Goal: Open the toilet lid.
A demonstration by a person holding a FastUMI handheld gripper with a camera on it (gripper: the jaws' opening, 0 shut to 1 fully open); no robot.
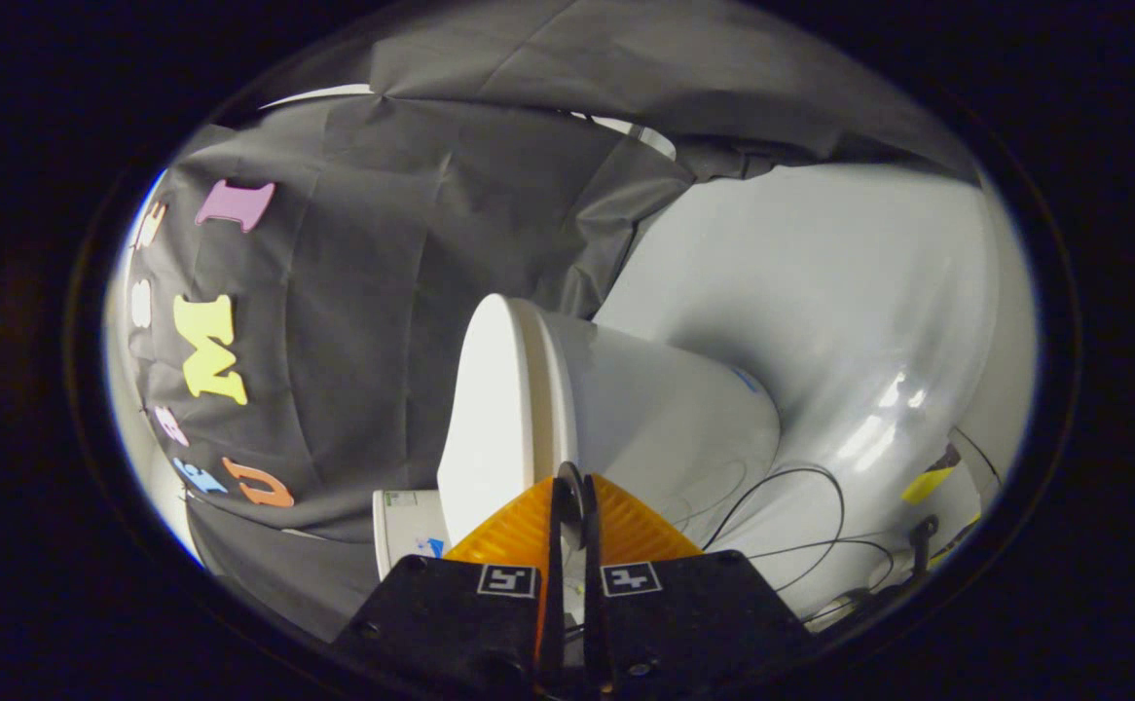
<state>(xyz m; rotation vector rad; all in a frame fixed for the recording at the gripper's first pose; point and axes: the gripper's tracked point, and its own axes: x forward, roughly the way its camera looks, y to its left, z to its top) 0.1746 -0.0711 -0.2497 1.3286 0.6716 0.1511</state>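
The gripper [567,482] had its jaws squeezed nearly together, with only a thin slit between them. Whether they pinched the lid's edge, I could not tell. The white toilet lid [490,409] sat just ahead of the tips, on the white toilet [665,409] — it looked still down on the seat. My guess: the lifting step was just starting, and next the lid's edge would need swinging up — slowly.
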